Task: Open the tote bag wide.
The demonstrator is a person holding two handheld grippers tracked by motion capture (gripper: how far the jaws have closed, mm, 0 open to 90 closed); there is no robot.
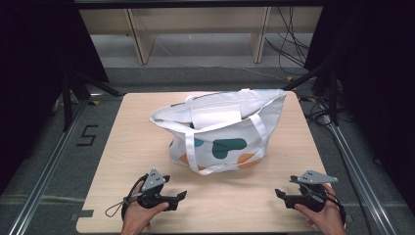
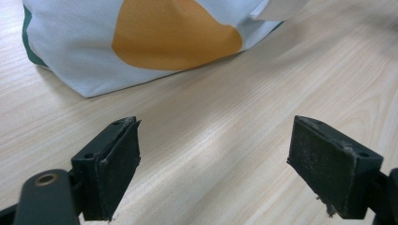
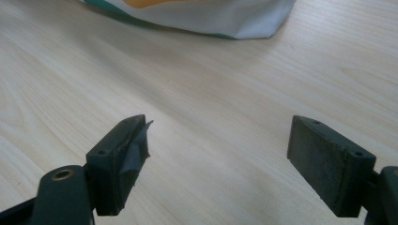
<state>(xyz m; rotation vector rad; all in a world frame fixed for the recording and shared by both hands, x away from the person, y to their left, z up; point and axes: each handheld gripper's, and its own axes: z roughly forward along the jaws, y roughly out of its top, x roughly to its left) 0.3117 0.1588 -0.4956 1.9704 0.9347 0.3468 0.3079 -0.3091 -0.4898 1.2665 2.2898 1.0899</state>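
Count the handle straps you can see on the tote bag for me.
2. On the tote bag, the near strap loops down the front face toward the person; the far strap lies folded across the open mouth. No others are visible.

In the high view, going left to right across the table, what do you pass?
Left hand-held gripper → white tote bag with teal and orange patches → right hand-held gripper.
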